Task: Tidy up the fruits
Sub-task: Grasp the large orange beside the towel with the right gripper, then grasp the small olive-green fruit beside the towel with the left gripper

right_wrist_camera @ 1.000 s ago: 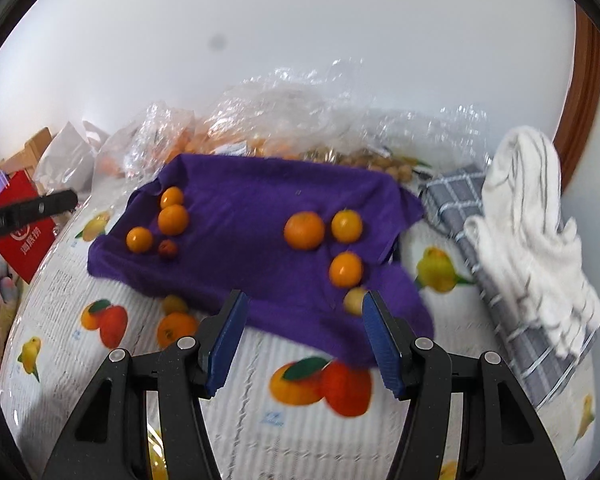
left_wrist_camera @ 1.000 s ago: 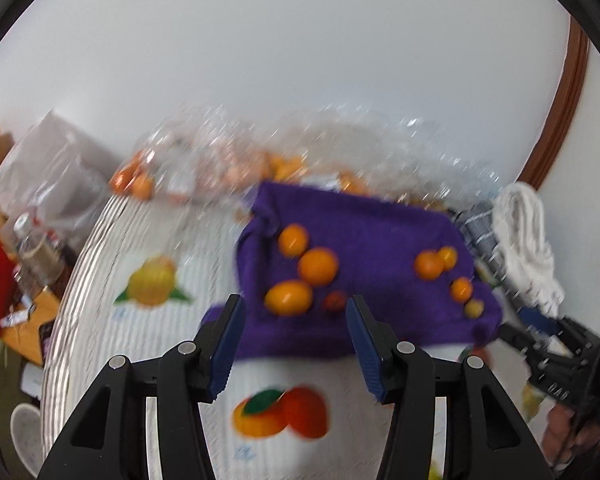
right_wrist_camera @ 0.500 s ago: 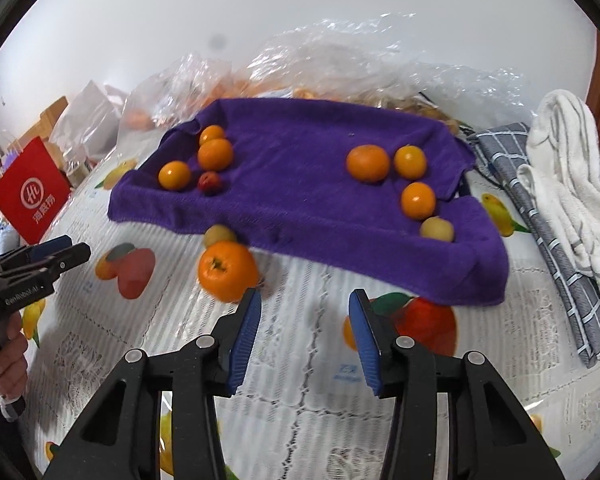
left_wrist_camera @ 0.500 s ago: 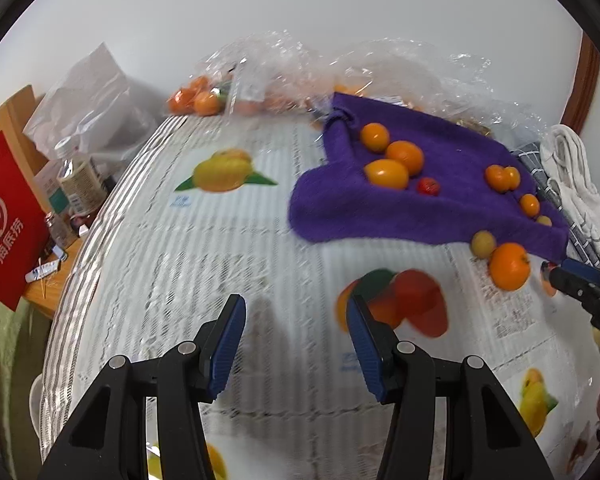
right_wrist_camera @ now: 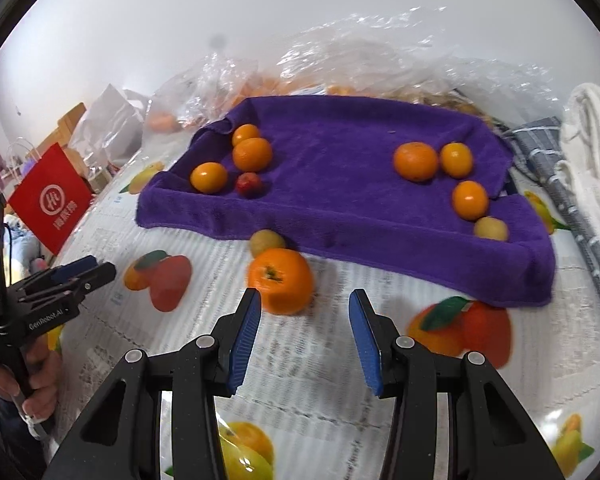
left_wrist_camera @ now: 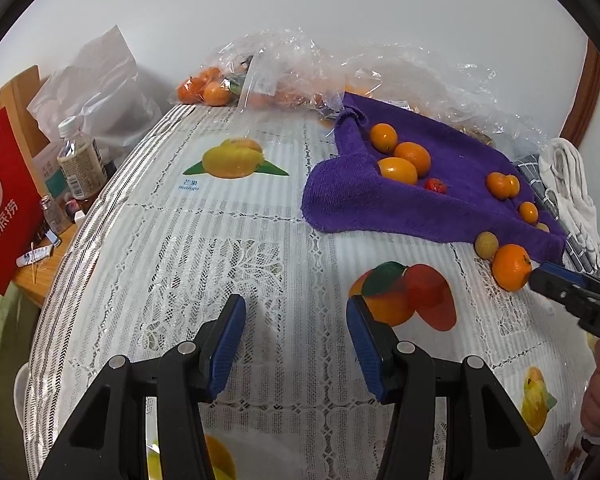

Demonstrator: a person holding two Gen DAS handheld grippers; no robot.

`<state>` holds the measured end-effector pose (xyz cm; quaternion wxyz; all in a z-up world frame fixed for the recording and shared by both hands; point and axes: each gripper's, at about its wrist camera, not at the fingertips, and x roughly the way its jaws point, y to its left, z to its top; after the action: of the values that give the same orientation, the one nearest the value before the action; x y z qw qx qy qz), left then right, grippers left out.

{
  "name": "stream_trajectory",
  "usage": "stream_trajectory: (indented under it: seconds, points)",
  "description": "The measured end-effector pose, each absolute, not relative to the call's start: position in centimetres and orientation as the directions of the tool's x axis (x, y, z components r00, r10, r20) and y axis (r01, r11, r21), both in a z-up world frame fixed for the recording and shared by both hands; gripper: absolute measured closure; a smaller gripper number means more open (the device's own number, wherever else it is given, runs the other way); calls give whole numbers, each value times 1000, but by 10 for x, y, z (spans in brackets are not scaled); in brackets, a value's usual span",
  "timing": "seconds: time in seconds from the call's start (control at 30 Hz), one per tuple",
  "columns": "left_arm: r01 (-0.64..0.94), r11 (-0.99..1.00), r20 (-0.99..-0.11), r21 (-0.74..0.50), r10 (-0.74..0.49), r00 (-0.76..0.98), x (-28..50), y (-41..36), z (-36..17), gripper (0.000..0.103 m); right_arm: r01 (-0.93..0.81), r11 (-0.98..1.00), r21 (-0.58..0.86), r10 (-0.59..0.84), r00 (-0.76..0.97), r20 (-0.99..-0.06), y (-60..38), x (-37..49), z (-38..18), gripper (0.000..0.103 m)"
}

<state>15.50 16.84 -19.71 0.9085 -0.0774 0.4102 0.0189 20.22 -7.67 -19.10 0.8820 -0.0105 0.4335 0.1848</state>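
Observation:
A purple towel (right_wrist_camera: 340, 200) (left_wrist_camera: 380, 208) holds two clusters of small oranges, a little red fruit (right_wrist_camera: 249, 183) and a pale yellow fruit (right_wrist_camera: 491, 228). In front of the towel, on the tablecloth, lie a big orange (right_wrist_camera: 281, 282) (left_wrist_camera: 512, 267) and a small pale fruit (right_wrist_camera: 266, 242) (left_wrist_camera: 486, 244). My right gripper (right_wrist_camera: 305, 296) (left_wrist_camera: 542, 276) is open, its left fingertip right at the big orange, with nothing pressed between the pads. My left gripper (left_wrist_camera: 296, 304) (right_wrist_camera: 100, 268) hangs open over bare tablecloth, left of the towel.
Clear plastic bags (left_wrist_camera: 276, 68) with more oranges lie along the back wall. A red paper bag (left_wrist_camera: 4, 200) and a bottle (left_wrist_camera: 78, 160) stand beyond the table's left edge. A white cloth (right_wrist_camera: 592, 144) on a grey checked one (right_wrist_camera: 548, 152) lies at right.
Both grippers came down toward the table. The left one swung from above the towel to bare cloth at its left. The right one closed in on the big orange and its jaws narrowed.

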Motion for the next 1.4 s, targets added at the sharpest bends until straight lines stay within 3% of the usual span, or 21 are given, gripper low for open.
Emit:
stream_trajectory:
  seconds: [0.37, 0.47, 0.57, 1.17, 1.4]
  points:
    - [-84, 992, -754, -99, -20, 657, 156, 164, -199, 49, -358, 926, 116, 305, 533, -789, -53, 217, -210, 54]
    - [-76, 993, -757, -87, -17, 654, 157, 162, -199, 46, -366, 926, 96, 295, 540, -788, -49, 219, -213, 61]
    - [-68, 995, -760, -75, -13, 650, 158, 159, -199, 44, -374, 922, 96, 302, 543, -783, -51, 216, -212, 61]
    - [-63, 996, -761, -68, -11, 648, 159, 158, -200, 43, -208, 977, 53, 179, 653, -736, -166, 187, -194, 61]
    - [-91, 995, -772, 37, 86, 630, 160, 145, -199, 43, -184, 980, 78, 181, 652, -736, -193, 189, -202, 61]
